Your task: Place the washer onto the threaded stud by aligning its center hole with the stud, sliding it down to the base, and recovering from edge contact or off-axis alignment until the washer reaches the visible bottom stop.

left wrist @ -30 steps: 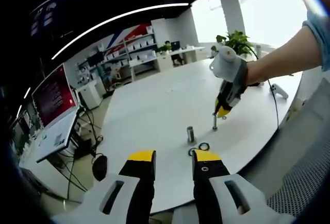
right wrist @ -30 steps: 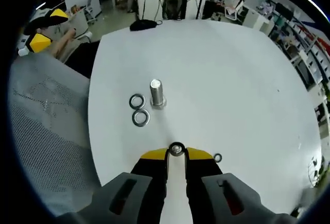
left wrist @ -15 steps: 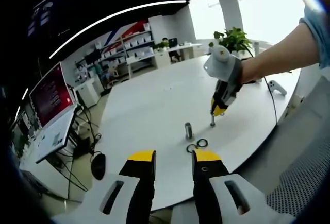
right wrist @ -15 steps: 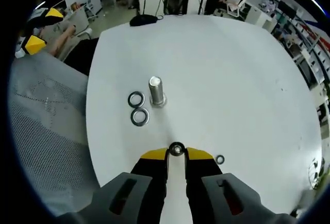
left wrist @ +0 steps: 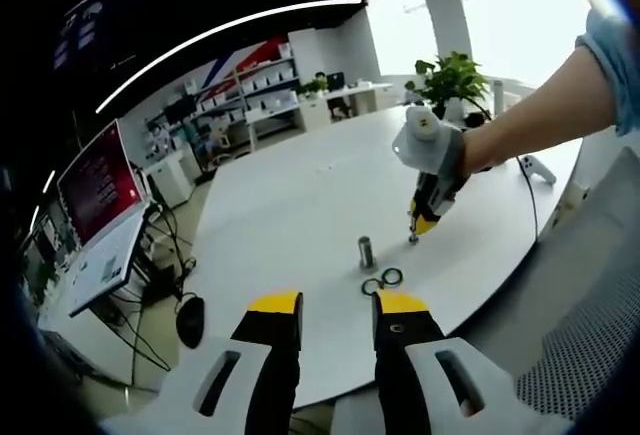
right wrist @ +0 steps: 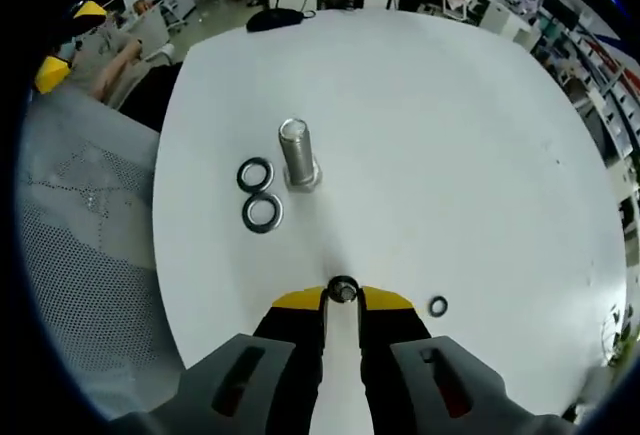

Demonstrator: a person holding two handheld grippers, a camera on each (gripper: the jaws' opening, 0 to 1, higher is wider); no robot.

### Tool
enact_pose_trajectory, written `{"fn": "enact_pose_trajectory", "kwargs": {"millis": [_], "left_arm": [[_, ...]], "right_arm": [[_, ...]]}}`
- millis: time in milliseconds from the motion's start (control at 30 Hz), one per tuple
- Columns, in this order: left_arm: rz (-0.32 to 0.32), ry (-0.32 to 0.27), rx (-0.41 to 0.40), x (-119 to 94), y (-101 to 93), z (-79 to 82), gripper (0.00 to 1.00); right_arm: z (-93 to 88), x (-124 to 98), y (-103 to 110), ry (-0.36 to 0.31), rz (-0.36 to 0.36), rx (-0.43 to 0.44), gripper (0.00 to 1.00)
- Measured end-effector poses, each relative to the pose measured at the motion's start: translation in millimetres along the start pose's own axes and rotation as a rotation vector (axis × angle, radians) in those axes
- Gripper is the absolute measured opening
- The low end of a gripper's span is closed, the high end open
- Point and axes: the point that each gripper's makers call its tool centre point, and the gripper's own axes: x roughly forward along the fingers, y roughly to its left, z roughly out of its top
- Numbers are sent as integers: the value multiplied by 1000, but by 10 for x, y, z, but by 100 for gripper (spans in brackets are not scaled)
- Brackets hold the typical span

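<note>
I had the right gripper [right wrist: 342,298] with its jaws pinched on a threaded stud [right wrist: 343,290], seen end-on between the yellow tips. Over the last second the table [right wrist: 480,155] slid and grew slightly in the right gripper view, so I judged my hand had eased lower and nearer to the parts; the things themselves had not moved relative to each other. A second stud [right wrist: 296,155] stood upright on its flanged base near the table edge, with two washers [right wrist: 258,195] lying flat just beside it, touching or almost touching one another. A third, smaller washer [right wrist: 438,306] lay alone beside my right jaw.

In the left gripper view the right gripper [left wrist: 428,217] had drifted a little toward the standing stud [left wrist: 367,254] and the pair of washers [left wrist: 382,281]. The left gripper [left wrist: 338,310] hung off the table edge, its jaws spread with nothing between them, and it had hardly shifted.

No washer was on any stud yet. I took it that the work was in its setup: the gripped stud steadied, and a washer yet to be picked up and threaded on.
</note>
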Motion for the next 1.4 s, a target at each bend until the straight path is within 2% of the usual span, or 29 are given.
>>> {"fn": "enact_pose_trajectory", "kwargs": {"millis": [233,300,333,400,433,600,833,967,1167,1267,1400], "left_arm": [[-1,1,-9,2,14,-6,25],[-3,4,-11,4,15,-13,25],[-3,4,-11,5,15,-11,25],[-4,2,-12,7,14,-7,24],[-5,2,-11,7,12,-7,24],[-6,2,-12,7,9,-7,24],[-2,0,-12,4,14,-1,24],[0,-3,-11,3,17,5,24],[1,-6,-13,1,20,9,24],[1,-8,-12,-1,21,12,24],[0,-7,-12,-1,19,8,23]], "right_arm": [[-20,129,23,19,13,8,13],[20,136,43,-1,46,9,14],[15,113,23,1,42,36,16],[6,97,4,-5,29,39,26],[-6,82,8,-5,29,38,27],[-139,-6,-4,5,28,35,26],[-438,-70,-170,32,24,99,21],[-546,-90,-242,44,18,130,19],[-583,-74,-333,46,-1,163,19],[-566,-49,-416,53,-34,145,19],[-533,5,-456,62,-27,133,20]]}}
